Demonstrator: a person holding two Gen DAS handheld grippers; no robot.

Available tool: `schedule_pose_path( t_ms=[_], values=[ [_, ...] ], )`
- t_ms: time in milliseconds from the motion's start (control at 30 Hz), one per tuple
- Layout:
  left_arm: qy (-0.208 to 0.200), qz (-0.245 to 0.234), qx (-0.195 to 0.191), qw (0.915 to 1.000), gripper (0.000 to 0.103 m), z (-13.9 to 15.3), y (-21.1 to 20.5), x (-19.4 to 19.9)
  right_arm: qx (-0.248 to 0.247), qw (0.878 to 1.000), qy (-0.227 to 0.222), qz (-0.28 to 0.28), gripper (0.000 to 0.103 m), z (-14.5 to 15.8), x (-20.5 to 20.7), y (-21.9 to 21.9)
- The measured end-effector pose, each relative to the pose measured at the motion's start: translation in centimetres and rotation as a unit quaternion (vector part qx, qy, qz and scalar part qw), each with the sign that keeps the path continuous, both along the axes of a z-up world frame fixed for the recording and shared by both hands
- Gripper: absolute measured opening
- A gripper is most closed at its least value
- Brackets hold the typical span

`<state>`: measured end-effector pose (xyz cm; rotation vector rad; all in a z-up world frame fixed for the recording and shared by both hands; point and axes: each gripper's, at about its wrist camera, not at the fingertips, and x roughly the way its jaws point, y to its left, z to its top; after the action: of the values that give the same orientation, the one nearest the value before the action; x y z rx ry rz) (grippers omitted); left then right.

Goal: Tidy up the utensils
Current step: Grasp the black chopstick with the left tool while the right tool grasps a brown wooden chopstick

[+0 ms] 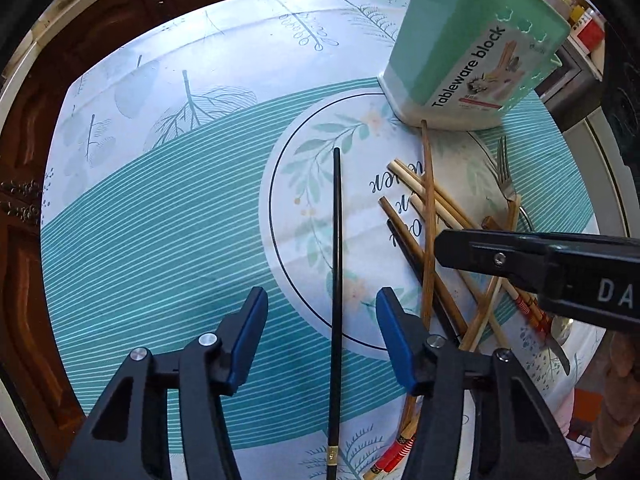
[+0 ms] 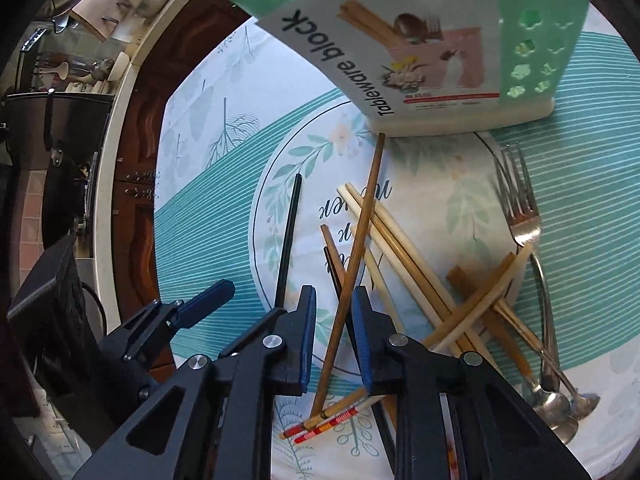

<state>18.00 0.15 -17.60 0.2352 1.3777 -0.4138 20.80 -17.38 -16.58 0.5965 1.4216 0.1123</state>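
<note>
A lone black chopstick (image 1: 337,240) lies on the tablecloth between the pads of my left gripper (image 1: 322,294). The pads stand well apart and touch nothing. My right gripper (image 2: 334,292) straddles a dark brown chopstick (image 2: 362,220) that rests across a heap of pale and brown chopsticks (image 2: 420,276). A gap shows on both sides of the stick. From the left wrist view, the right gripper (image 1: 440,248) reaches in from the right over the heap. The mint-green tableware block (image 2: 440,40) stands upright beyond the chopsticks.
A metal fork (image 2: 520,208) lies right of the heap, with spoons (image 2: 560,408) at its near end. Red-patterned chopstick ends (image 2: 320,428) poke out under the right gripper. The round table's teal-striped cloth (image 1: 160,220) ends at dark wooden cabinets (image 1: 24,160) on the left.
</note>
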Motion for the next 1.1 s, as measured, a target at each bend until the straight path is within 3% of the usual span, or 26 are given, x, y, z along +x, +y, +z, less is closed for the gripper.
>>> schedule_pose_path(
  t_ms=[400,700,733,800,967,1100],
  values=[
    [0.017,0.005,0.016,0.9997,0.047,-1.7,-0.8,1.6,-0.048,0.998,0.029,0.015,0.014,-1.4,1.9,2.3],
    [0.010,-0.006,0.043,0.9990,0.046,-2.5,-2.6,1.9,-0.093,0.995,0.023,0.028,0.011,-1.8,2.6,4.1],
    [0.012,-0.006,0.045,0.9989,0.043,-2.5,-2.8,1.9,-0.093,0.995,0.022,0.024,0.010,-1.7,2.5,4.4],
    [0.020,-0.007,0.044,0.9988,0.005,-2.4,-3.2,1.9,-0.089,0.996,0.021,0.019,0.009,-1.8,2.6,4.6],
    [0.040,0.008,0.028,0.9988,0.003,-2.6,-3.4,2.0,-0.067,0.997,0.020,0.014,0.007,-1.8,1.7,3.8],
    [0.020,0.020,0.007,0.9996,0.003,-1.9,-3.0,1.1,-0.038,0.999,0.005,0.008,0.007,-1.4,1.0,3.0]
  ],
)
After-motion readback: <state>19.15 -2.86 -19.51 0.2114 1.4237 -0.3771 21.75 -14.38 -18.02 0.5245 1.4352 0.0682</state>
